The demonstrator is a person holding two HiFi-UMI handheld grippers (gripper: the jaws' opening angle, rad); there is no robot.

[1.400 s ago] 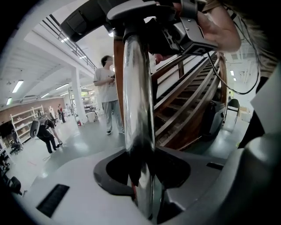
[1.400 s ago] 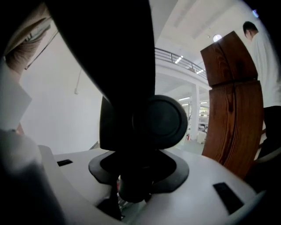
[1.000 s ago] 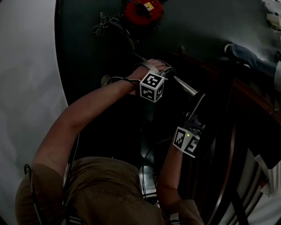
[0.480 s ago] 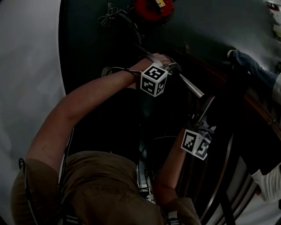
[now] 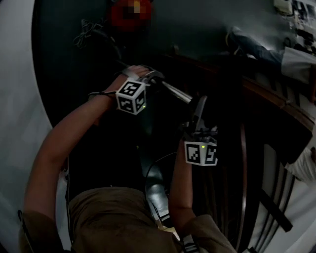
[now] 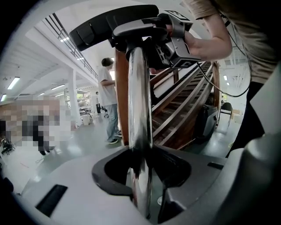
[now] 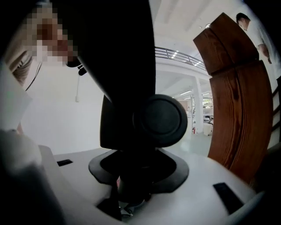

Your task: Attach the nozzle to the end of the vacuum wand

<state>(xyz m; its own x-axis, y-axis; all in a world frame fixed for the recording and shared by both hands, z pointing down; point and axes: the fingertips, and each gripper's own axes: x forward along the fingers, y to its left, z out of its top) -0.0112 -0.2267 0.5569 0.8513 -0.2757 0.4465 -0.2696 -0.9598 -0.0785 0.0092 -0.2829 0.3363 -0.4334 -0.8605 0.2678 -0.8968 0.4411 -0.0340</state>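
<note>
The chrome vacuum wand (image 5: 173, 90) slants across the dark floor. My left gripper (image 5: 150, 79) is shut on it, and its jaws have just been opening slightly with the wand still between them. In the left gripper view the wand (image 6: 139, 110) rises from the jaws to the black nozzle (image 6: 109, 24) at its far end. My right gripper (image 5: 197, 126) is shut on the neck of the nozzle (image 5: 200, 109). In the right gripper view the nozzle (image 7: 127, 66) fills the frame, with a round black knob (image 7: 160, 121) just above the jaws. The joint itself is hidden.
The red vacuum body (image 5: 129, 12) and a coiled cord (image 5: 89, 27) lie at the top. A curved wooden staircase (image 5: 256, 94) runs along the right, close to my right gripper. A person's legs (image 5: 252, 44) stand beyond it. Pale floor (image 5: 19, 99) lies on the left.
The head view has swung, so both grippers and the wand sit further left in it. The two marker cubes stand further apart, and the right gripper has rolled.
</note>
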